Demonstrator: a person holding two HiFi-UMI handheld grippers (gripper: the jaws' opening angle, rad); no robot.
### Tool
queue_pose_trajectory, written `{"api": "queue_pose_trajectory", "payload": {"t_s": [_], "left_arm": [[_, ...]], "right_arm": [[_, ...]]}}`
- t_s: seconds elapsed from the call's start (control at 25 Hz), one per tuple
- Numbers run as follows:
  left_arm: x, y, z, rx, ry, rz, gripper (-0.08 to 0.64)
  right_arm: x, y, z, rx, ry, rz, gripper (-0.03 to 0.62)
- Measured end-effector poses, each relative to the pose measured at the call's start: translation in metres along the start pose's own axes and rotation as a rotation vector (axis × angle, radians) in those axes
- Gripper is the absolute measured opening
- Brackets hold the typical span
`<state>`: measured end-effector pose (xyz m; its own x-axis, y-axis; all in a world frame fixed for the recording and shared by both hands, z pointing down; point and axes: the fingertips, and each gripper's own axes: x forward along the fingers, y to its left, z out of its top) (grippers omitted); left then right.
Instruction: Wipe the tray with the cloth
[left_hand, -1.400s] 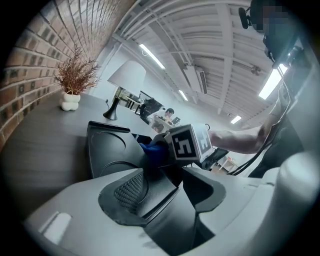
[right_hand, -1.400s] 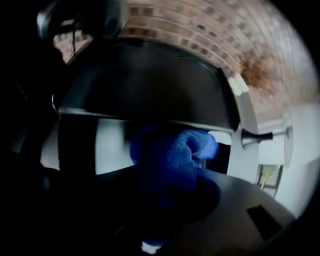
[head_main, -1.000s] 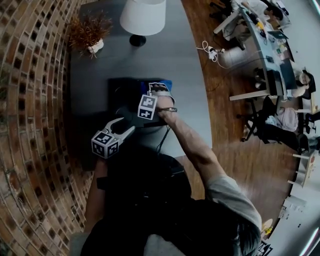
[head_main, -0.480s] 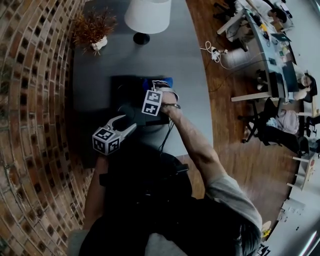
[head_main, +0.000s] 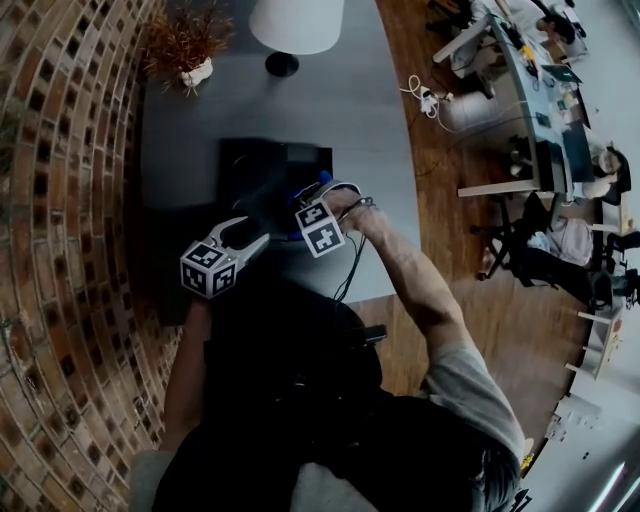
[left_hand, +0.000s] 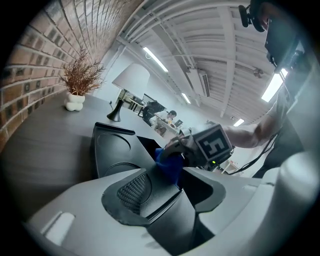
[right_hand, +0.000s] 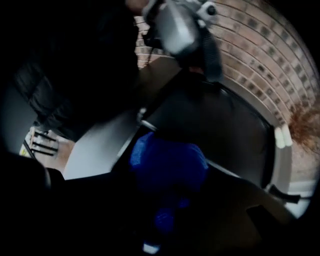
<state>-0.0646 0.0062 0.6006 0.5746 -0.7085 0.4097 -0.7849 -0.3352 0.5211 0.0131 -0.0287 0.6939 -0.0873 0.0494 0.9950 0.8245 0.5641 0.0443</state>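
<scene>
A black tray (head_main: 262, 168) with round recesses lies on the grey table (head_main: 370, 150). My left gripper (head_main: 245, 233) is at the tray's near left edge, and in the left gripper view its jaws are shut on that edge of the tray (left_hand: 111, 145). My right gripper (head_main: 304, 216) points straight down over the tray's near right part, shut on a bunched blue cloth (head_main: 298, 210). The cloth (right_hand: 167, 162) hangs from the jaws and presses on the tray (right_hand: 220, 125). From the left gripper view the cloth (left_hand: 170, 164) shows under the right gripper (left_hand: 174, 151).
A white lamp (head_main: 296, 22) and a dried plant in a white pot (head_main: 188, 62) stand at the table's far end. A brick wall (head_main: 60, 200) runs along the left. The table's right edge drops to a wooden floor (head_main: 450, 260); a cable hangs from my right wrist.
My right gripper has carried the cloth from the tray's far right part toward its near edge and rolled as it went. The left gripper has stayed where it was.
</scene>
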Motion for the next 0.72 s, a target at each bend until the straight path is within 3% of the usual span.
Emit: {"api": "queue_pose_trajectory", "payload": {"t_s": [0.04, 0.16, 0.24, 0.32, 0.4, 0.48, 0.64, 0.72], "left_arm": [[0.000, -0.001, 0.000, 0.001, 0.001, 0.002, 0.227], [0.001, -0.002, 0.001, 0.014, 0.006, 0.010, 0.227], [0.001, -0.002, 0.001, 0.015, 0.005, 0.013, 0.227], [0.000, -0.002, 0.001, 0.009, 0.005, 0.014, 0.227], [0.000, -0.002, 0.001, 0.008, 0.005, 0.015, 0.227], [0.001, -0.001, 0.002, 0.013, 0.003, 0.015, 0.227], [0.000, 0.001, 0.001, 0.016, 0.002, 0.013, 0.227], [0.000, 0.001, 0.000, 0.016, 0.003, 0.015, 0.227]], "right_arm": [[-0.004, -0.023, -0.015, 0.058, 0.048, -0.075, 0.163], [-0.018, -0.098, -0.083, 0.257, 0.328, -0.390, 0.166], [-0.013, -0.113, -0.105, 0.281, 0.457, -0.444, 0.167], [-0.001, -0.107, -0.106, 0.160, 0.576, -0.431, 0.166], [0.004, -0.095, -0.103, 0.050, 0.654, -0.398, 0.166], [0.006, -0.075, -0.095, 0.014, 0.620, -0.287, 0.166], [0.010, -0.003, -0.050, -0.079, 0.391, 0.048, 0.166], [0.011, 0.024, -0.020, -0.024, 0.214, 0.163, 0.166]]}}
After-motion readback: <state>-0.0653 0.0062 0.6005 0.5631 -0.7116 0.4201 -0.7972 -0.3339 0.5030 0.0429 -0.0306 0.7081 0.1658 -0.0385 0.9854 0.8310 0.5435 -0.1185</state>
